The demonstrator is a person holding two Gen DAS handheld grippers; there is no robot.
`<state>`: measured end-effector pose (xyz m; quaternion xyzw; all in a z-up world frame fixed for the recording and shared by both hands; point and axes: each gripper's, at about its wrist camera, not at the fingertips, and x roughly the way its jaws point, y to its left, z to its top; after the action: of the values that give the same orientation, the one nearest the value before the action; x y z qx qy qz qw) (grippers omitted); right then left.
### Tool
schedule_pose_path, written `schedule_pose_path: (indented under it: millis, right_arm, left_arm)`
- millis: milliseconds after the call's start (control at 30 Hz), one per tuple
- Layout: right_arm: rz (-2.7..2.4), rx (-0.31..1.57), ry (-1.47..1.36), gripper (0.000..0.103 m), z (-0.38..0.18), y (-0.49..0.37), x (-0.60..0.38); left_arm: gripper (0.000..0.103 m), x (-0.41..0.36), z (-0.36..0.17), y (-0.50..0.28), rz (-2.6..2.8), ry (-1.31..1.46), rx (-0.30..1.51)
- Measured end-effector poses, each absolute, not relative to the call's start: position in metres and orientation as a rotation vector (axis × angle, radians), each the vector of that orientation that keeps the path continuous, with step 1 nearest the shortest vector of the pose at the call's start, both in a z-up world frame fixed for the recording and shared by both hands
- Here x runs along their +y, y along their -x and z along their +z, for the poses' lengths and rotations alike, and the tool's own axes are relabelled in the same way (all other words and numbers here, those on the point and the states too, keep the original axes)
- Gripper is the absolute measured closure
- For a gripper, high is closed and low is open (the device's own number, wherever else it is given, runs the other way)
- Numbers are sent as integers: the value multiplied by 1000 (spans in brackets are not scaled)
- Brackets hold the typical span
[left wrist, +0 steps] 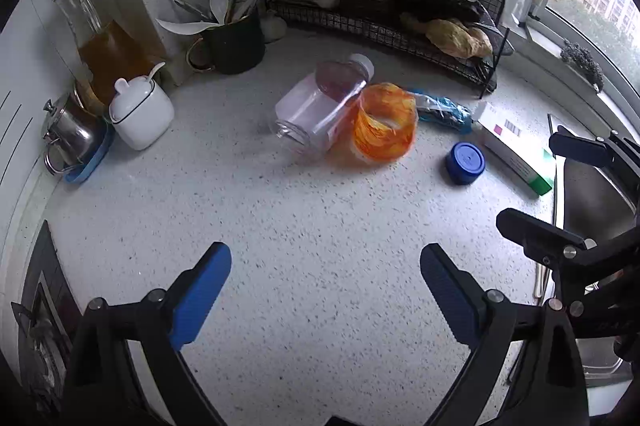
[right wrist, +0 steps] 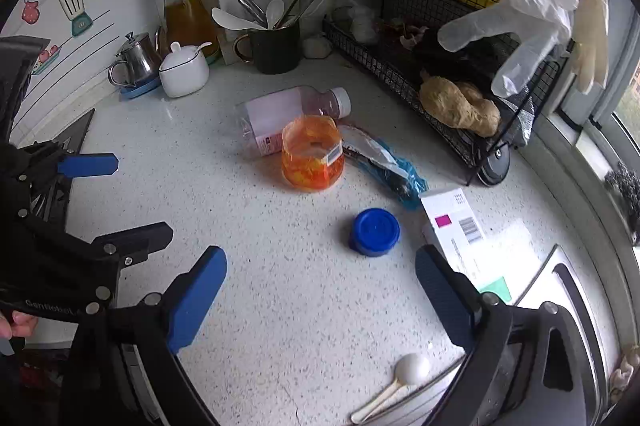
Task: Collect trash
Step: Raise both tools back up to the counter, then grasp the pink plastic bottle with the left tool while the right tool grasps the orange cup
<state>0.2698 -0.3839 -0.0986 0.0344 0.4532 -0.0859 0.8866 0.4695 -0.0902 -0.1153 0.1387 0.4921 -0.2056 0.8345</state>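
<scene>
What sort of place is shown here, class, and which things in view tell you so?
Most likely a home kitchen counter: a mug of utensils, an oil bottle and a wire rack holding groceries.

The left gripper [left wrist: 326,290] is hanging over the speckled worktop [left wrist: 312,218], tilted steeply downward, its two blue-padded fingers [left wrist: 202,292] standing wide apart with nothing between them. The right gripper [right wrist: 320,290] is matching it — fingers [right wrist: 196,296] spread just as wide, also empty, angled down at the worktop. The two are sitting close side by side: each camera is catching the other gripper at its edge, the right one at the left view's right, the left one at the right view's left. A fingertip of the person's hand [right wrist: 18,324] is showing behind the left gripper's black frame.
</scene>
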Motion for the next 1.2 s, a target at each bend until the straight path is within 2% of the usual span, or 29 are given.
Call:
schedule_pose_path:
  millis: [367,833,967,1067,1200]
  right_arm:
    - [-105,991,-56,8,-126,-357,-398]
    - [-62,1057,-57,8,-165,-406,-406]
    - [-72,1064,-76,20,-172,-413,-409]
    - [-80,1058,-87,37,-171,-411,-411]
    - [-93,1050,-97,38,-168,-411,-414]
  left_arm:
    - [8,-72,-148,-543,-393,-279,1109]
    - [8,-65,-189,-587,-395,-288,1166]
    - [8,-69,-193,-591,-434,-302,1174]
    - [8,-72,-192,-594,-454,-317,1164]
    - [8,-80,-188,-599,-473,-331,1157]
